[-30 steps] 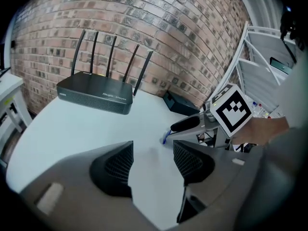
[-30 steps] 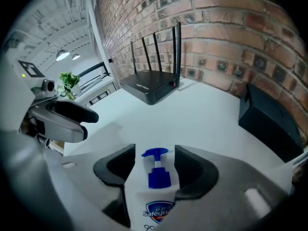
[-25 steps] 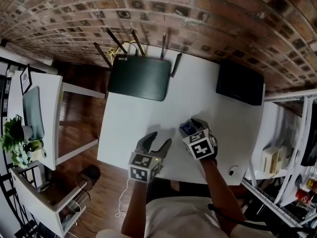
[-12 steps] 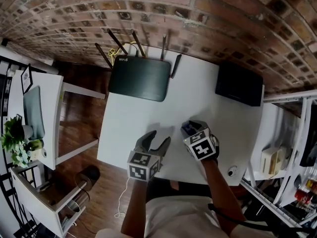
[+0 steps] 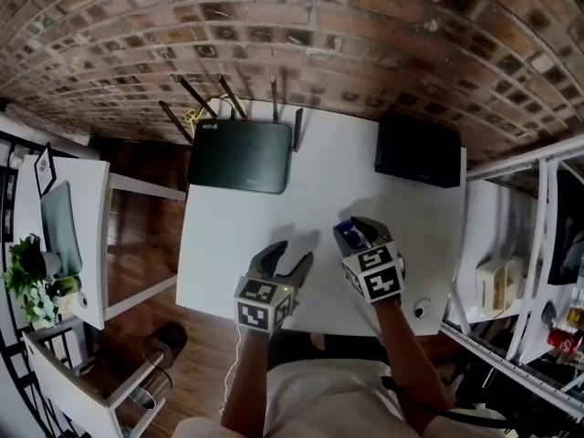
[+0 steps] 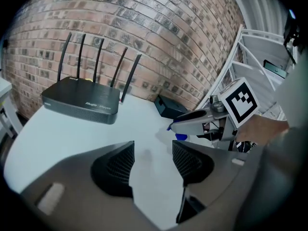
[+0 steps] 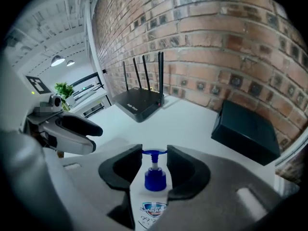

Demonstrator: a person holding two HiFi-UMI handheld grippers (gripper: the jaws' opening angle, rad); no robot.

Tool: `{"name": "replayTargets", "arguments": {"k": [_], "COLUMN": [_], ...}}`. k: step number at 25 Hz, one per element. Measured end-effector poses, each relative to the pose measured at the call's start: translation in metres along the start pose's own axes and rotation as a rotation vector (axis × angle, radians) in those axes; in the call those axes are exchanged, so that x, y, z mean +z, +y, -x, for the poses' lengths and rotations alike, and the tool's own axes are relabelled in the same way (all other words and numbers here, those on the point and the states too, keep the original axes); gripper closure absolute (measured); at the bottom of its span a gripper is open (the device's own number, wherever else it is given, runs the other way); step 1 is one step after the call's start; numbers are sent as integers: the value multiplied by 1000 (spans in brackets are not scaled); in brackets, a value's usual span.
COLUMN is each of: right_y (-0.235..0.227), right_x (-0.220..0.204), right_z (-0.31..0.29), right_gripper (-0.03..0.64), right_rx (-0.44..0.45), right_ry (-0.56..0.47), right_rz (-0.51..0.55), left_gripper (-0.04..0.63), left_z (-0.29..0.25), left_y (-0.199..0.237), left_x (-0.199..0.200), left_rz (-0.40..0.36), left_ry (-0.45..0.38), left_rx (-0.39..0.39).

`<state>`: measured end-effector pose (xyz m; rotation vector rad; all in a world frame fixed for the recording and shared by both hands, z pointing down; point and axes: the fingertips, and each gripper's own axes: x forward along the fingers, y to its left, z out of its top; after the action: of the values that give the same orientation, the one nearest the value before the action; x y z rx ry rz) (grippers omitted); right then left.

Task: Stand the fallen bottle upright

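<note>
A white pump bottle (image 7: 149, 210) with a blue pump top (image 7: 154, 178) lies lengthwise between the jaws of my right gripper (image 7: 154, 153), pump end pointing forward. The right gripper is shut on it, pads against its neck and shoulders. In the head view the blue top (image 5: 346, 236) shows at the right gripper (image 5: 358, 232), over the white table (image 5: 237, 245) near its front edge. My left gripper (image 5: 289, 259) hovers to its left, open, with only bare table between its pads (image 6: 113, 166). From the left gripper view the bottle's blue end (image 6: 180, 136) peeks out under the right gripper's finger (image 6: 192, 121).
A black router (image 5: 239, 156) with several antennas stands at the table's back left, and a black box (image 5: 418, 151) at the back right. A small round object (image 5: 422, 310) sits at the front right corner. A side table with a plant (image 5: 32, 276) is at left, shelves (image 5: 511, 281) at right.
The right gripper has risen a little with the bottle in its jaws. The left gripper has barely shifted. The head view has tipped, so that more of the brick wall shows.
</note>
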<state>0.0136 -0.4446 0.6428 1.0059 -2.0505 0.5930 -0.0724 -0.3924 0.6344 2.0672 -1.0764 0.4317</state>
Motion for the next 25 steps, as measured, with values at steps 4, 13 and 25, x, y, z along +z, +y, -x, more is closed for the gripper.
{"name": "replayTargets", "arguments": {"k": [4,13,25], "right_y": [-12,-31,-54], "right_x": [11,19,-1], "right_z": [19,56,105], "right_gripper": [468,468,468], "right_rx": [-48,-158,-332], "right_ry": [-81,-210,-365], "right_rz": [-33,-108,-239], "left_gripper": [325,325,325], "left_z": [-2,1,-5], "left_y": [-9,-18,-52], "left_x": [4,5,8], "left_rz": [-27,-69,-159], "left_ry": [9,25,48], "left_rx": [-23,-48,-123]}}
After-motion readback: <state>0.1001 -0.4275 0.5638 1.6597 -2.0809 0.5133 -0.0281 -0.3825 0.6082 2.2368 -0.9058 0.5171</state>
